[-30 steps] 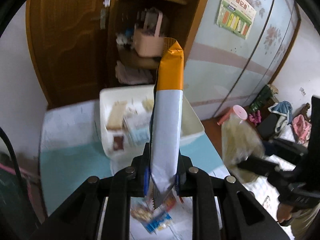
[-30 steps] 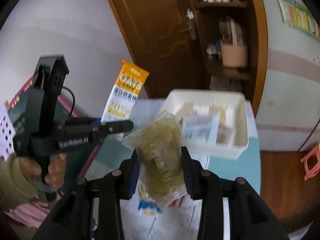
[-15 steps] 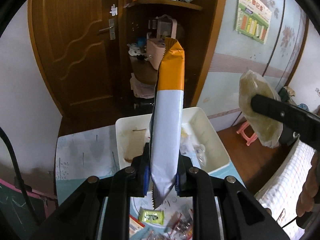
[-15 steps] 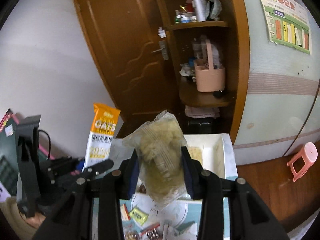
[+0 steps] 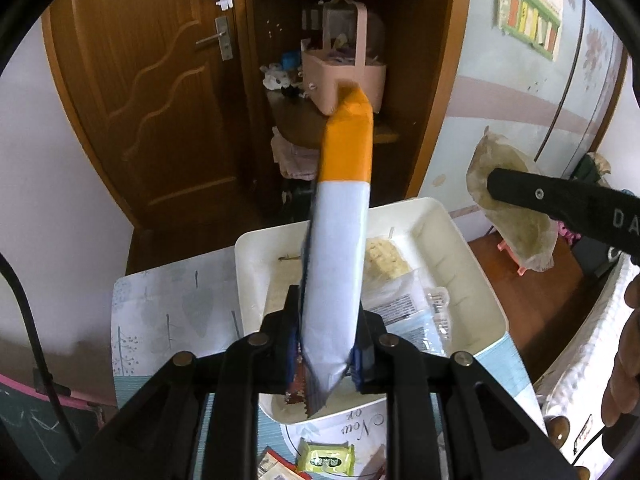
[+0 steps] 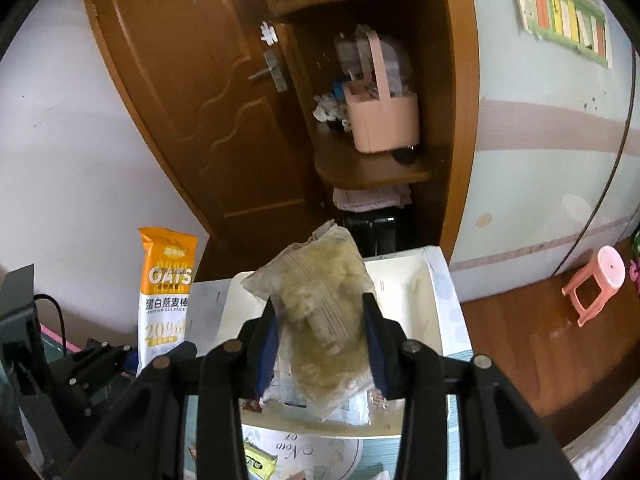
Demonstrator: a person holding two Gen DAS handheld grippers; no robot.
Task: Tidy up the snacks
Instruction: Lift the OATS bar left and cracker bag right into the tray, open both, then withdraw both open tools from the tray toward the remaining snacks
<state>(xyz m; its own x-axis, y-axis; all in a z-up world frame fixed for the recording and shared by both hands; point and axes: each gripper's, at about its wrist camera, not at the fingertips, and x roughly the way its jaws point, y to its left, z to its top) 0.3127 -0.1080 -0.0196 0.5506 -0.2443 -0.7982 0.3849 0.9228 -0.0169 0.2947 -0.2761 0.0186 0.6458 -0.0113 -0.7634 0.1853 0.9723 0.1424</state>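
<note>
Left gripper, jaws opening, with one orange-and-white foil oat-bar packet upright between its pads over the white plastic bin. Right gripper, part-closed, clamps one clear crinkly pouch of pale snack above the same bin. Both packets look light, slippery and crushable; grip at the sealed ends. One green wrapped sweet lies on the table.
</note>
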